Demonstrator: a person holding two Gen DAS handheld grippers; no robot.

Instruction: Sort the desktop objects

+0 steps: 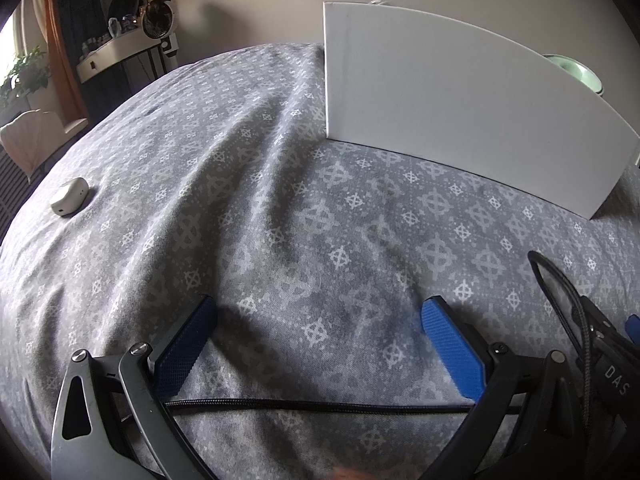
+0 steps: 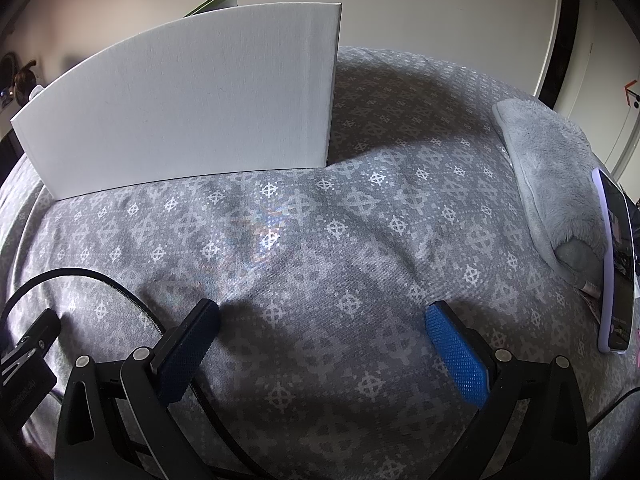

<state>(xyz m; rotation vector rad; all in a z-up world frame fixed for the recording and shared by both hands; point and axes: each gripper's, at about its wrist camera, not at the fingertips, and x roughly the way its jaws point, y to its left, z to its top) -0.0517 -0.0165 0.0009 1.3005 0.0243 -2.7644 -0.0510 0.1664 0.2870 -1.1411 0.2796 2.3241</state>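
Two open tools over a patterned grey cloth, with a white box standing ahead.

I see the white box (image 1: 452, 108) upright on the cloth (image 1: 260, 200); only its plain matte outer wall faces me, so I cannot tell what is inside. Something green and flat (image 2: 212, 2) pokes up behind its top edge. The cloth is soft, wrinkled and grey, printed with pale cross-in-circle motifs. My left tool (image 1: 318, 312) is spread wide with nothing between its ribbed blue pads, and a braided black cable (image 1: 320, 404) runs across beneath it. My right tool (image 2: 322, 316) is likewise wide and holds nothing. Far to the left lies a small rounded cream case (image 1: 69, 196), well apart from the box. At the right lies a fluffy grey slipper (image 2: 556, 172), and just beside it a phone (image 2: 618, 264) in a pale lilac case, tilted on its edge.
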